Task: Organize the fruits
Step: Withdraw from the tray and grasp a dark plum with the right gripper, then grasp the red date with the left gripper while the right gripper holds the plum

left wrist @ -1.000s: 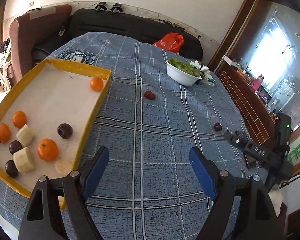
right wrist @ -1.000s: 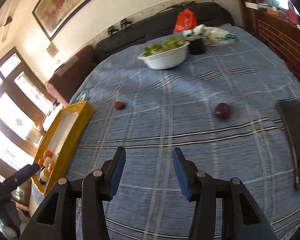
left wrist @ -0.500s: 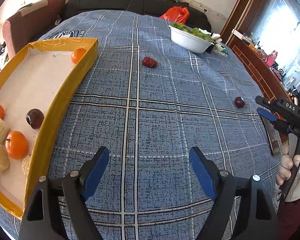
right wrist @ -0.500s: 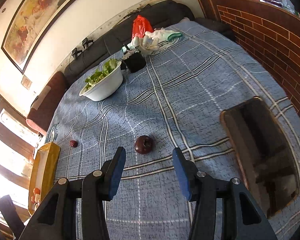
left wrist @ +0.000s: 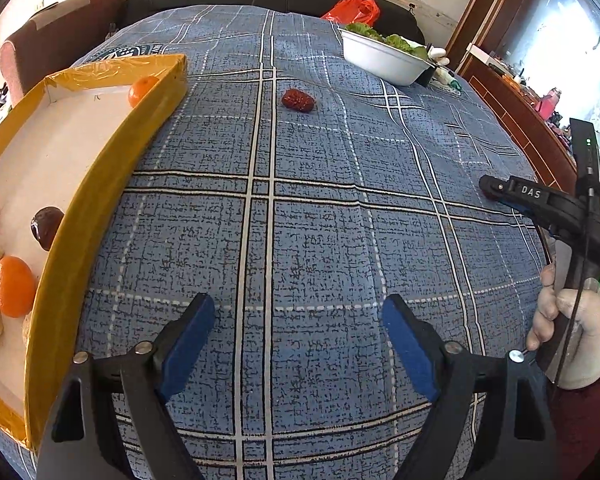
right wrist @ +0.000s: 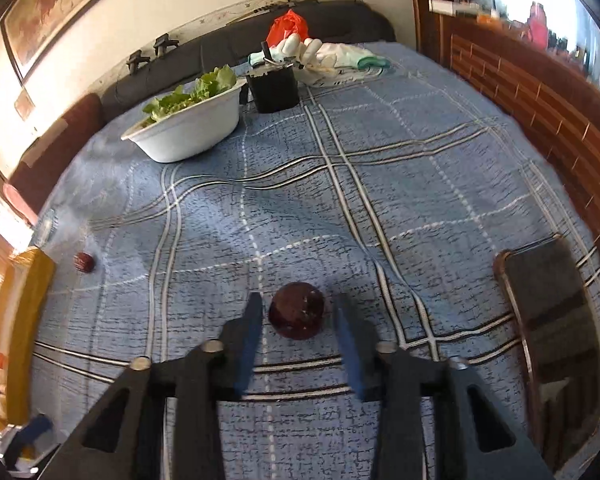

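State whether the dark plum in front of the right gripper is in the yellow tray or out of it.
Out. The dark plum lies on the blue checked cloth, between the right gripper's closing jaws; the yellow tray stands far left.

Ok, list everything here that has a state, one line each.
Left tongs: open, empty, above the cloth.
Right tongs: jaws have just been closing around the plum, small gaps remain either side.
Plum: on the cloth between the right tongs.
Red date: loose on the cloth, outside the tray.
Yellow tray: holds oranges, a dark plum and pale fruit pieces.
White bowl: upright, full of greens.
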A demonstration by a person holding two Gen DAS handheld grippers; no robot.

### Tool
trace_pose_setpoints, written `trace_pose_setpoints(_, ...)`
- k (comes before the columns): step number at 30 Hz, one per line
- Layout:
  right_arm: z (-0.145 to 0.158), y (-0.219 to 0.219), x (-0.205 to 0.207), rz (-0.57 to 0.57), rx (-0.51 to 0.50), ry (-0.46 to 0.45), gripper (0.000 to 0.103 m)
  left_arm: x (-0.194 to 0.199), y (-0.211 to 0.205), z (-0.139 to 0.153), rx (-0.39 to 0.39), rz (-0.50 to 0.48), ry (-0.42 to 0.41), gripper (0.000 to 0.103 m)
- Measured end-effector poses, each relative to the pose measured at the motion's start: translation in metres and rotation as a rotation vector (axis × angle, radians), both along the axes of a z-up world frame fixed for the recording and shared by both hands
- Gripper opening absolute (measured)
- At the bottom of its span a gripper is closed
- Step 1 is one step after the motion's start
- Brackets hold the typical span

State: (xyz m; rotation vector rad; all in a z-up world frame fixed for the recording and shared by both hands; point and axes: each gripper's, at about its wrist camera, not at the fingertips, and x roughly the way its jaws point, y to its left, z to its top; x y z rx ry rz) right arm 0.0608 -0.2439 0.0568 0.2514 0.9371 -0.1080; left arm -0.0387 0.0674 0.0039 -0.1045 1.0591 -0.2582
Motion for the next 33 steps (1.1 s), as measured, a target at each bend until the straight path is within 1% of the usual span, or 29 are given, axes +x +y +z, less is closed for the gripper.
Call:
trace_pose_setpoints(1, -0.001, 0.000, 0.000, 0.000, -0.005, -0.001, 0.029, 0.000, 0.000, 0.000, -0.003, -0.005, 0.002, 0.090)
trace_pose_setpoints(4, 0.001, -0.002, -0.003, -0.003, 0.021, -0.009, 0.029, 0.000, -0.001, -0.002, -0.032, -0.036, 0.019, 0.102)
trace_pose_setpoints(6, 0.006, -0.002, -0.005, -0.002, 0.047, -0.028, 0.029, 0.000, 0.000, -0.002, -0.042, -0.046, 0.025, 0.103)
trace_pose_setpoints(10, 0.018, 0.006, -0.009, 0.050, 0.168, -0.087, 0.029, 0.000, -0.004, -0.001, -0.019, -0.063, 0.053, 0.103)
trace_pose_setpoints(11, 0.021, 0.010, -0.009, 0.068, 0.187, -0.100, 0.029, 0.002, -0.002, 0.000, -0.029, -0.057, 0.066, 0.103)
trace_pose_setpoints(13, 0.026, 0.019, -0.010, 0.104, 0.222, -0.125, 0.029, 0.009, 0.003, 0.004, -0.081, -0.042, 0.080, 0.097)
trace_pose_setpoints(15, 0.027, 0.026, -0.013, 0.134, 0.254, -0.151, 0.029, 0.022, 0.009, 0.012, -0.108, -0.019, 0.070, 0.073)
trace_pose_setpoints(17, 0.025, 0.030, -0.015, 0.157, 0.278, -0.169, 0.029, 0.042, 0.013, 0.023, -0.104, 0.005, 0.037, 0.065)
trace_pose_setpoints(19, 0.021, 0.032, -0.016, 0.164, 0.289, -0.168, 0.029, 0.065, 0.014, 0.029, -0.086, 0.027, -0.004, 0.063)
trace_pose_setpoints(21, 0.013, 0.028, -0.015, 0.162, 0.326, -0.144, 0.029, 0.091, 0.011, 0.030, -0.064, 0.038, -0.031, 0.063)
trace_pose_setpoints(24, 0.005, 0.025, -0.011, 0.163, 0.368, -0.112, 0.029, 0.128, -0.004, 0.021, -0.007, 0.021, -0.048, 0.063)
trace_pose_setpoints(27, 0.001, 0.026, -0.008, 0.168, 0.378, -0.091, 0.030, 0.156, -0.016, 0.011, 0.035, 0.015, -0.051, 0.063)
trace_pose_setpoints(30, 0.001, 0.031, -0.006, 0.174, 0.360, -0.086, 0.030, 0.170, -0.027, 0.005, 0.066, -0.005, -0.072, 0.063)
trace_pose_setpoints(33, -0.001, 0.031, -0.004, 0.178, 0.357, -0.084, 0.030, 0.176, -0.036, -0.002, 0.107, -0.023, -0.076, 0.063)
